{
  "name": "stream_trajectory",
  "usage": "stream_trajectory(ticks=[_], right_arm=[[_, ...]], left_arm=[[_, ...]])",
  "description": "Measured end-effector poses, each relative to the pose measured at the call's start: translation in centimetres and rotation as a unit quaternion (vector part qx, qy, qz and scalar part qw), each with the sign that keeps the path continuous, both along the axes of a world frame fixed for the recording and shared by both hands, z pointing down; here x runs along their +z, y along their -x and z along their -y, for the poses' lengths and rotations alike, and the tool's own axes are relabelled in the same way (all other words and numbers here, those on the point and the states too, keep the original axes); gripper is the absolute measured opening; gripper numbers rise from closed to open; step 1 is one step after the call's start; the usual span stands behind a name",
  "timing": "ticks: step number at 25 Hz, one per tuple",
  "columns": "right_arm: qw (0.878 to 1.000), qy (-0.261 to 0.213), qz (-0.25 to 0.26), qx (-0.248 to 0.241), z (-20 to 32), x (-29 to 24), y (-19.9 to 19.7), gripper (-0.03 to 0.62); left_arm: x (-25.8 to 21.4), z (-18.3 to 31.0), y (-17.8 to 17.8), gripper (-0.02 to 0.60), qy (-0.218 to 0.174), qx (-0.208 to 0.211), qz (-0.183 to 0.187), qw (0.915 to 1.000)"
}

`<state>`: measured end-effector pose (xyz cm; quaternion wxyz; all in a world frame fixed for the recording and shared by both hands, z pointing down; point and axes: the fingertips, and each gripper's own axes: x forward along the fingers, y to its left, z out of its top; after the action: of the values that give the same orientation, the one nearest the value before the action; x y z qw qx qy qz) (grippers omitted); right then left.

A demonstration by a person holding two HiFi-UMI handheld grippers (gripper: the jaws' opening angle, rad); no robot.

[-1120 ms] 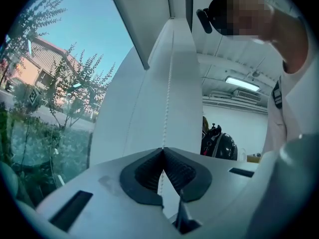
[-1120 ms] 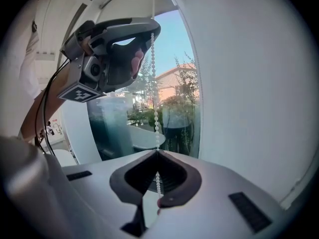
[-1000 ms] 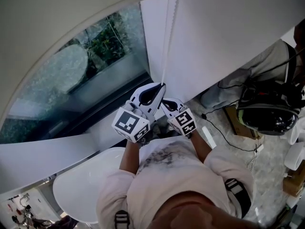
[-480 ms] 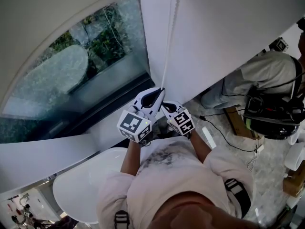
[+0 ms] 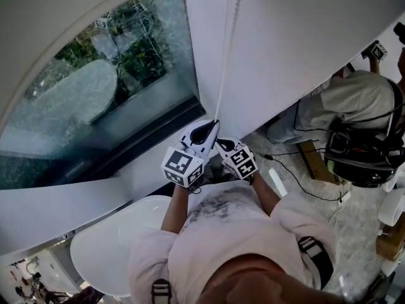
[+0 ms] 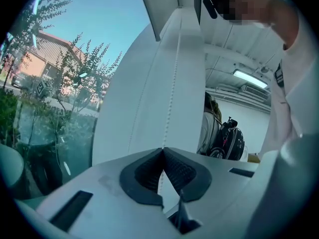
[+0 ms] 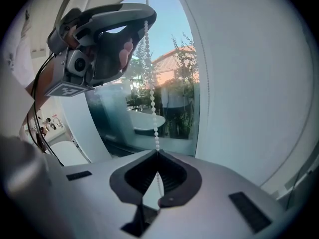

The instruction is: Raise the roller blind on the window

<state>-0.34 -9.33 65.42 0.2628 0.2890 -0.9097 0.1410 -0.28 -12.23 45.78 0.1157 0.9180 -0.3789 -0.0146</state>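
The roller blind [image 5: 57,24] hangs pale across the top left of the head view, with the window glass [image 5: 126,75] bare below its curved lower edge. A white bead chain [image 5: 226,49] runs down the white pillar to both grippers. My left gripper [image 5: 214,124] is shut on the chain, and my right gripper [image 5: 219,144] is shut on it just below. In the left gripper view the jaws [image 6: 162,150] meet on the chain [image 6: 173,93]. The right gripper view shows its jaws [image 7: 157,152] closed on the beads [image 7: 151,98], with the left gripper [image 7: 145,20] above.
A round white table [image 5: 114,239] stands below my left arm by the white sill [image 5: 76,208]. A person [image 5: 354,100] sits at the right with a dark bag [image 5: 361,154]. A black cable [image 5: 297,179] lies on the floor there.
Both grippers have moved down a little, still holding the chain. The blind's lower edge has risen slightly, showing more glass. The person at the right has shifted.
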Motion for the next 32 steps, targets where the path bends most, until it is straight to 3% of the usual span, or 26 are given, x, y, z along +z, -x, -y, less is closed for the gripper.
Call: stream_trajectory(ticks=[6, 10, 11, 13, 25, 32], right_arm=[[0.999, -0.043, -0.014, -0.026, -1.0, -0.4, 0.3, 0.063], [0.997, -0.073, 0.015, -0.014, -1.1, -3.2, 0.3, 0.073], [0.997, -0.076, 0.022, -0.014, -1.1, -4.1, 0.3, 0.101], [0.996, -0.084, 0.037, -0.012, -1.1, -6.4, 0.3, 0.135], [0.980, -0.166, 0.105, 0.012, -0.1, -22.9, -1.5, 0.135], [0.960, -0.239, 0.147, 0.002, 0.4, -32.0, -1.2, 0.135]], left_arm=[[-0.1, -0.2, 0.0, 0.008, -0.003, -0.001, 0.001, 1.0000], [-0.1, -0.3, 0.2, 0.008, -0.005, -0.006, 0.000, 1.0000], [-0.1, -0.3, 0.3, 0.008, -0.005, -0.007, 0.000, 1.0000], [-0.1, -0.3, 0.4, 0.008, -0.006, -0.010, 0.000, 0.9999], [-0.5, -0.4, 0.6, 0.008, -0.011, -0.012, -0.004, 0.9999], [-0.4, -0.4, 0.3, 0.008, -0.014, -0.009, -0.006, 0.9998]])
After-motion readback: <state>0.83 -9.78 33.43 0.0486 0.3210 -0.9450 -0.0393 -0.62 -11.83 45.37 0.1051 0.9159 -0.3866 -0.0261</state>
